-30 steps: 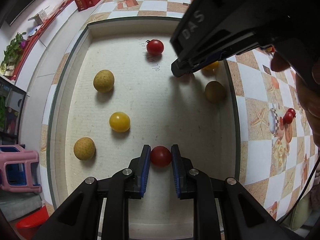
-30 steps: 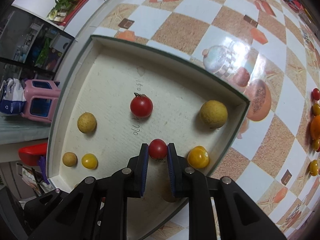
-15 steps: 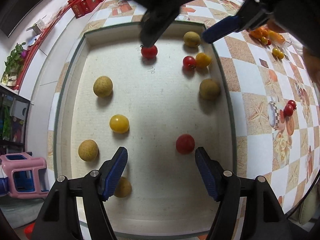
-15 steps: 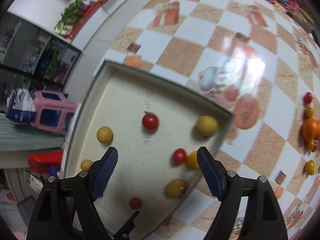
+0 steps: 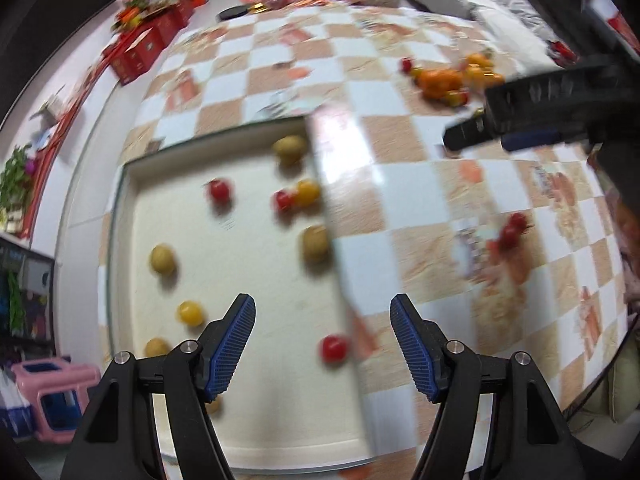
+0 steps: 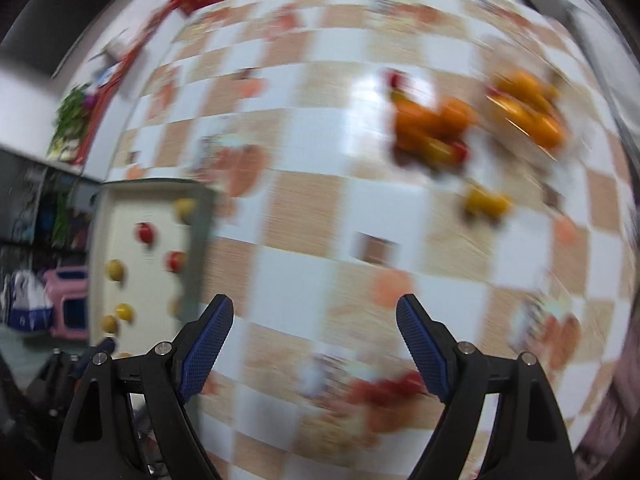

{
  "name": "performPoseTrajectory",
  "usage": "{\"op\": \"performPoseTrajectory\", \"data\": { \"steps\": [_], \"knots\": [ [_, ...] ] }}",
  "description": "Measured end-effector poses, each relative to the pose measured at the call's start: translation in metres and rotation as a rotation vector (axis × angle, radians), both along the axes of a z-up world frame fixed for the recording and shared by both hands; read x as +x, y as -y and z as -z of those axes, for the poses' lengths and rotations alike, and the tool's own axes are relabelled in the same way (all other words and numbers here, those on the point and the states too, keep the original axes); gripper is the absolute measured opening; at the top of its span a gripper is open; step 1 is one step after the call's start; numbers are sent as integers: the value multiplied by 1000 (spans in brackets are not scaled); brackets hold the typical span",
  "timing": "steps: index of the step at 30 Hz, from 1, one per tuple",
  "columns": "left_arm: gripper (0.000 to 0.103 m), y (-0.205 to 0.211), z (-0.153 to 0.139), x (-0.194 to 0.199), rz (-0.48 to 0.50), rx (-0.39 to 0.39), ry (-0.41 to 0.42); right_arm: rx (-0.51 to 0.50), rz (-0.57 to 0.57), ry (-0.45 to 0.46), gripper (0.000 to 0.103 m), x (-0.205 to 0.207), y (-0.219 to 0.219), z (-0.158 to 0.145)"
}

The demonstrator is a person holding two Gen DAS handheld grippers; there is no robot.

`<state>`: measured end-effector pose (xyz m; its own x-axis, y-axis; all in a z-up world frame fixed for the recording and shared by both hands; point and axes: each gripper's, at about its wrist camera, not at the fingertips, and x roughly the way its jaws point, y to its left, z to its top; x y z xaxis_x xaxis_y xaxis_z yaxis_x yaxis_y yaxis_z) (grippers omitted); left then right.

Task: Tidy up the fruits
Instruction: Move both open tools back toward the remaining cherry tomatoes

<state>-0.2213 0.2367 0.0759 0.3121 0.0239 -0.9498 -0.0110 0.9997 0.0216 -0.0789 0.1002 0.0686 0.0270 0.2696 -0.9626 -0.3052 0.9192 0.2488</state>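
Both grippers, left (image 5: 322,342) and right (image 6: 315,342), have released their red tomatoes into tray (image 5: 120,216), now gaping empty

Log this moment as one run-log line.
left gripper: open, empty, over tray | right gripper: open, empty, over tablecloth | loose fruit pile: ahead

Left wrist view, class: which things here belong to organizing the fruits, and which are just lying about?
Part of the job:
- tray
- red tomato lying in the tray
- loose fruit pile on the checkered tablecloth
- left gripper, open and empty
- right gripper, open and empty

Just lying about:
- red boxes
- pink stool
- potted plant
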Motion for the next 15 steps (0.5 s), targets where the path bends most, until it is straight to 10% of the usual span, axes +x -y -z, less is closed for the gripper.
{"op": "performPoseTrajectory", "data": {
  "steps": [15],
  "knots": [
    [71,110,37,34,186,-83,-59,-107,92,5,86,4,100,33]
  ]
}}
